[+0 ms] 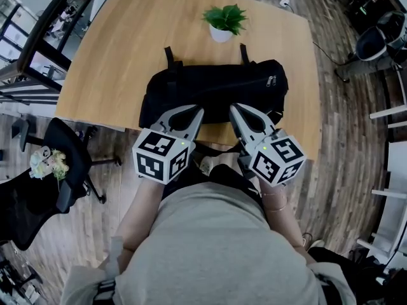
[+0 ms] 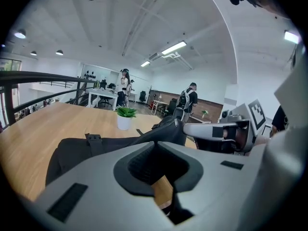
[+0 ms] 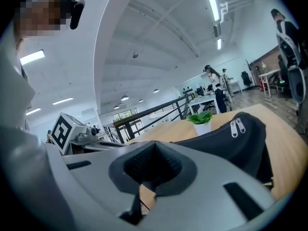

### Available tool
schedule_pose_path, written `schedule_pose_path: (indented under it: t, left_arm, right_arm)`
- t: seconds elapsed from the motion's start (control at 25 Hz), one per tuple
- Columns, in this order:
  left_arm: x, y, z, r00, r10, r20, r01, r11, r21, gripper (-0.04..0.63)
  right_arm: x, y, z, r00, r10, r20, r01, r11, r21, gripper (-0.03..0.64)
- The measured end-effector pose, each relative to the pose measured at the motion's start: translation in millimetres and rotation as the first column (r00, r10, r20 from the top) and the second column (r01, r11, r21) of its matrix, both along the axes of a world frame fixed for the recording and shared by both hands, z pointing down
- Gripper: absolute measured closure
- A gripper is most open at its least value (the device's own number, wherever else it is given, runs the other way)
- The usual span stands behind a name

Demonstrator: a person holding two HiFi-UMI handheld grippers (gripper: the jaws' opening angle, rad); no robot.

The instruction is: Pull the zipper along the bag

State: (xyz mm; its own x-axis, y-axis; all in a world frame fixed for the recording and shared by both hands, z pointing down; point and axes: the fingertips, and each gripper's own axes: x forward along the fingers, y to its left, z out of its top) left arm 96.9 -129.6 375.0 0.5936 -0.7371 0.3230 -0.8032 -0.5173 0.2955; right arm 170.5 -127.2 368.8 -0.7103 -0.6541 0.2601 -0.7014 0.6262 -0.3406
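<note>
"Where's the bag?"

"It's black and slumped, lying lengthwise by the near edge of the tabletop, about midway. Two straps point to the far edge, where a plant stands."

"And your grippers?"

"My left gripper and right gripper are both clenched on nothing, with their tips at the bag's near side."

"Zipper?"

"The right gripper view shows two silver pulls close up at the bag's right end. The left gripper view shows people beyond the table."
</note>
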Motion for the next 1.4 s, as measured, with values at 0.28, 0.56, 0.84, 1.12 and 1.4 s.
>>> schedule_pose_path:
  t: [0.28,0.56,0.84,1.12,1.4]
  left_arm:
    - [4,7,11,0.999,0.003,0.045,-0.002,1.0,-0.015,0.563]
    - [9,20,26,0.996,-0.032,0.084,0.035,0.999,-0.034,0.569]
    - [5,20,31,0.993,-0.07,0.091,0.074,0.996,-0.045,0.574]
    - [6,23,34,0.994,-0.067,0.085,0.072,0.995,-0.067,0.574]
    - [8,22,34,0.995,-0.058,0.08,0.064,0.996,-0.067,0.574]
  right_arm:
    - [-17,15,11,0.998,-0.054,-0.031,0.053,0.998,-0.021,0.611]
    - [-19,24,31,0.994,-0.076,-0.077,0.071,0.995,-0.067,0.611]
    - [-17,25,33,0.994,-0.071,-0.083,0.065,0.995,-0.074,0.611]
    - [-12,22,27,0.996,-0.043,-0.073,0.04,0.998,-0.047,0.611]
    - [-13,21,32,0.995,-0.054,-0.084,0.049,0.997,-0.06,0.612]
